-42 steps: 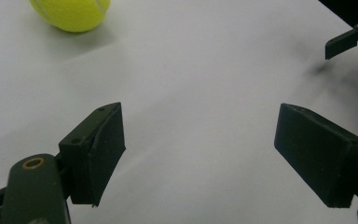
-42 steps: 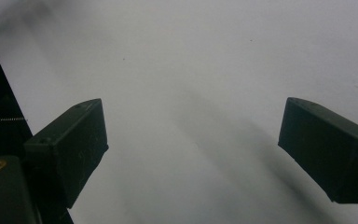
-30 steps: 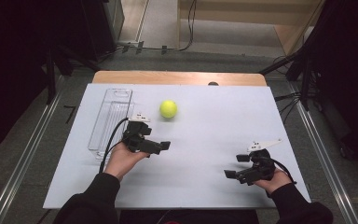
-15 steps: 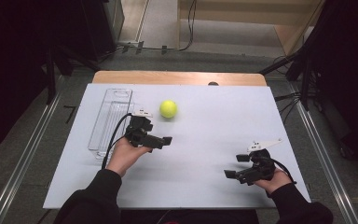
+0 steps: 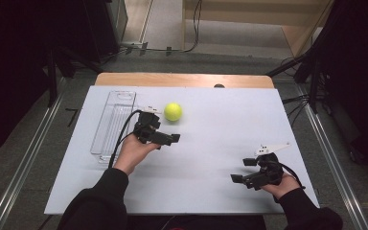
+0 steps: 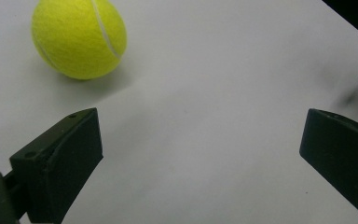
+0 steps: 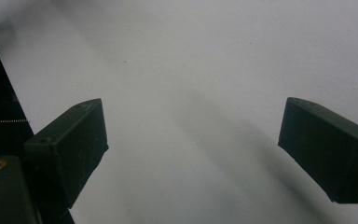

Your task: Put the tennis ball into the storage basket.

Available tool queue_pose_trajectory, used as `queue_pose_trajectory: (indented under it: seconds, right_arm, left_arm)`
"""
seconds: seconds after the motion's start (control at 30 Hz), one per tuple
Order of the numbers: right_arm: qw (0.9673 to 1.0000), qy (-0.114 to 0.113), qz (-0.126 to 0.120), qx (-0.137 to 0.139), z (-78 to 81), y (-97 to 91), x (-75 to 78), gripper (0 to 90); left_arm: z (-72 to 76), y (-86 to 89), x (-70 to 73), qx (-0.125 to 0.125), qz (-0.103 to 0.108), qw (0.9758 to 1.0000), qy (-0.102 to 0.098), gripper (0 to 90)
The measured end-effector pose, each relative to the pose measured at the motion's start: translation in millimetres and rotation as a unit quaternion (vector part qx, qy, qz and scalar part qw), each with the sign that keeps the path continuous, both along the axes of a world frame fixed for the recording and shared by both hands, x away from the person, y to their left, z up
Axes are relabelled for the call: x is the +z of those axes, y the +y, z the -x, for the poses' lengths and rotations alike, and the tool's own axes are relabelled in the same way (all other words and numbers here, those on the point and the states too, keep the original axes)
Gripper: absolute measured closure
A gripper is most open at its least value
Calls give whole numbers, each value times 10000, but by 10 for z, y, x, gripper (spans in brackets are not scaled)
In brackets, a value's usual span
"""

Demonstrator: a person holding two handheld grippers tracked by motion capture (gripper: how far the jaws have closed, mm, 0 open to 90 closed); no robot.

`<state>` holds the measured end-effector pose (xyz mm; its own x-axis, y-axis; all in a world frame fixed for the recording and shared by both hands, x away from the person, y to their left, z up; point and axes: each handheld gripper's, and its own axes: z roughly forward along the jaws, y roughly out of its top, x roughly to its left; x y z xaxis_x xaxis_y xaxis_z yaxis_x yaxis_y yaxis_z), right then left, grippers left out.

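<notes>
A yellow-green tennis ball rests on the white table top, left of centre and toward the back. My left gripper hovers just in front of and left of the ball, open and holding nothing. In the left gripper view, the ball lies ahead of the left jaw, outside the gap of the gripper. Near the front right, my right gripper points left and is open over bare table. The right gripper view has white surface between the wide-apart jaws of that gripper.
A clear plastic tray lies lengthwise along the left side of the table, beside my left hand. A wooden strip runs along the far edge. Metal rails flank the table on both sides.
My left gripper has moved forward across the table toward the ball. The right gripper and the ball have stayed where they were.
</notes>
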<state>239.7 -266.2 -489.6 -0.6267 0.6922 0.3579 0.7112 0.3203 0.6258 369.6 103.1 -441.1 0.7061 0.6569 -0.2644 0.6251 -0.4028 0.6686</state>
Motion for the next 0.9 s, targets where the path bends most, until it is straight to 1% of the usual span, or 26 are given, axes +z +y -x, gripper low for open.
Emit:
queue_pose_trajectory:
  seconds: [0.17, 0.3, 0.4, 0.53, 0.63, 0.67, 0.7, 0.77, 0.9]
  right_arm:
    - [10000, -3, -2, 13, 0, 2, 0, 62]
    - [10000, -7, -4, 17, 0, 4, 1, 62]
    - [10000, -5, -2, 15, -2, 1, 1, 62]
    - [10000, -4, -8, 19, -1, 2, 1, 62]
    - [10000, -5, -12, 19, -1, 3, 2, 62]
    - [10000, -5, -9, 19, -1, 4, 2, 62]
    - [10000, -4, -6, 24, -2, 5, 1, 62]
    - [10000, 3, 7, 28, -1, 9, 1, 62]
    - [10000, 11, -2, 40, -1, 12, 1, 62]
  left_arm:
    - [-53, -17, 15, 14, -31, 10000, -27, 0]
    - [-115, -23, 12, 82, -21, 10000, -1, 0]
    - [-177, -44, 1, 101, -110, 9999, -25, 0]
    - [-222, -54, 8, 132, -123, 9998, -8, 0]
    - [-266, -73, 19, 152, -147, 9998, -41, 0]
    - [-301, -96, 17, 186, -163, 9997, -37, 0]
    - [-301, -96, 17, 186, -163, 9997, -37, 0]
    - [-356, -116, 24, 225, -94, 9997, -14, 0]
    - [-411, -149, 28, 235, -78, 9997, 15, 0]
